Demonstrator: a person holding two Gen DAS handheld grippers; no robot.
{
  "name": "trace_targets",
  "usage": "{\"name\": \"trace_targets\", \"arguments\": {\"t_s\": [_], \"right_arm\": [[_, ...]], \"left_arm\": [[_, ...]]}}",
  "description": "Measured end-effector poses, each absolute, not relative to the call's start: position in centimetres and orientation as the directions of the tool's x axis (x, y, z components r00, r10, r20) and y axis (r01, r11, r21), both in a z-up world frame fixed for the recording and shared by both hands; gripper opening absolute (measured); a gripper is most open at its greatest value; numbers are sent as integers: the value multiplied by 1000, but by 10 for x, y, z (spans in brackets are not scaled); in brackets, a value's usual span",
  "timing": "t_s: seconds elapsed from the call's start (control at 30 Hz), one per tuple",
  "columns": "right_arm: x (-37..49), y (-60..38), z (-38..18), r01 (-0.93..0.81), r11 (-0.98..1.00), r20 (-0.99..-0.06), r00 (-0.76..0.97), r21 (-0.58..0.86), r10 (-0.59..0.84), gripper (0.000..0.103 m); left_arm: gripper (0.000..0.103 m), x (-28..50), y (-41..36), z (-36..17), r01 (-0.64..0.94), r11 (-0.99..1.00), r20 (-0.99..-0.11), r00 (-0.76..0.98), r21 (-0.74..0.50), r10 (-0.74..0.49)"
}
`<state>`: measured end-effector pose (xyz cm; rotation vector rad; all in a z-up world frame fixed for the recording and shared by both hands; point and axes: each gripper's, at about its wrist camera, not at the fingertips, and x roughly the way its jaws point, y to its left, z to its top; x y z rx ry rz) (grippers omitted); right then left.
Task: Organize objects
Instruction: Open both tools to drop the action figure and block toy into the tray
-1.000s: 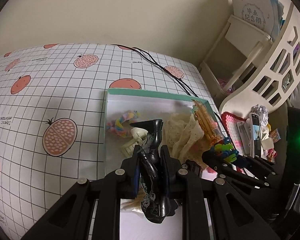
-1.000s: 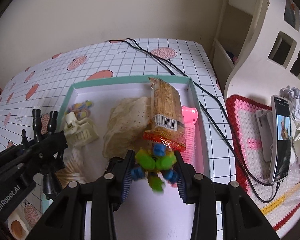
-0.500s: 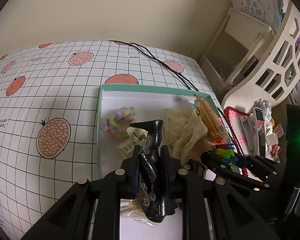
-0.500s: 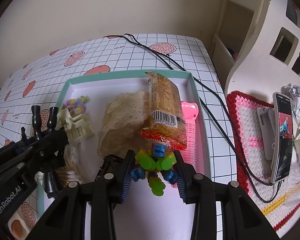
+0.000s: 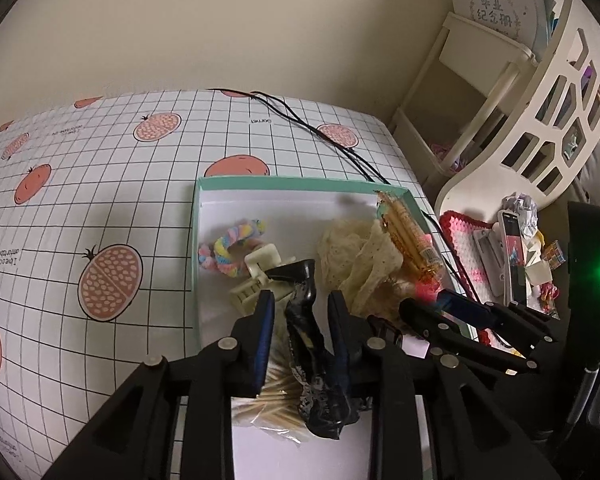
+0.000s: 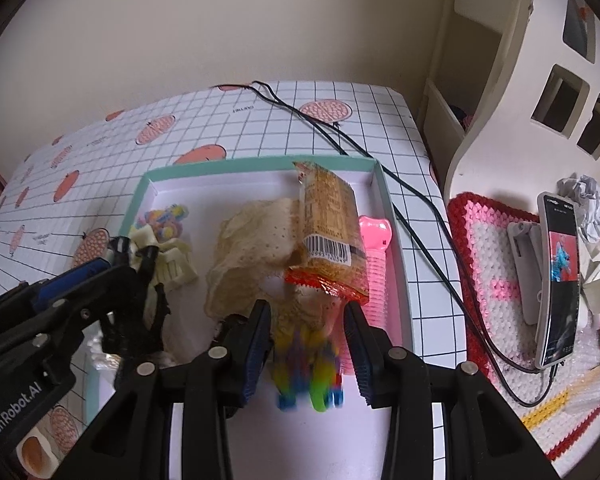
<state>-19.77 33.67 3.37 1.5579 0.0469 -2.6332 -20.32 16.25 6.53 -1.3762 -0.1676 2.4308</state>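
Note:
A teal-rimmed white tray (image 5: pixel 300 183) (image 6: pixel 260 162) lies on the tomato-print tablecloth. My left gripper (image 5: pixel 300 300) hangs over its near left part, jaws opening. A black doll figure (image 5: pixel 306 332) stands between them with a gap on each side, over a bag of toothpicks (image 5: pixel 276 400). My right gripper (image 6: pixel 305 308) is over the near right part. A green, blue and yellow toy (image 6: pixel 308 376) shows blurred and low between its pads, apart from them. The tray also holds a pastel hair tie (image 5: pixel 230 248), a cream hair claw (image 5: pixel 256 276), a lace cloth (image 5: pixel 356 256), a snack packet (image 6: pixel 332 232) and a pink comb (image 6: pixel 374 264).
Black cables (image 6: pixel 380 184) run across the cloth past the tray's right rim. To the right lie a red and pink crochet mat (image 6: pixel 492 264), a phone on a stand (image 6: pixel 560 280) and crumpled paper (image 6: pixel 584 196). A white shelf unit (image 5: pixel 540 120) stands at the far right.
The left jaws have parted from the black figure they were clamped on. The colourful toy has dropped lower between the right jaws and is blurred. Neither hand has shifted much.

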Motion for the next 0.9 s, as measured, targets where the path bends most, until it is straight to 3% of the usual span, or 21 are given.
{"name": "trace_targets", "arguments": {"t_s": [0.1,0.4,0.47,0.6,0.7,0.77,0.9], "right_arm": [[-197,335,37,89,-996,-870,-490,15,-57,42],[-195,334,40,89,-996,-863,-502,15,-58,44],[-194,336,41,84,-996,-861,-505,22,-62,59],[-192,338,43,82,-996,-856,-513,29,-67,67],[-191,341,45,75,-996,-851,-519,46,-79,80],[-190,342,46,72,-996,-850,-521,47,-78,92],[-187,342,49,68,-996,-846,-527,52,-80,99]], "left_arm": [[31,-202,160,70,-233,-935,-804,-482,-267,350],[60,-203,146,83,-185,-947,-781,-535,-263,321],[64,-203,141,84,-169,-951,-780,-544,-261,310],[84,-204,130,84,-138,-956,-776,-560,-258,290],[88,-205,121,84,-111,-961,-774,-572,-255,272],[99,-205,114,84,-87,-965,-769,-588,-248,251],[103,-203,103,83,-49,-973,-766,-608,-228,210]]}}
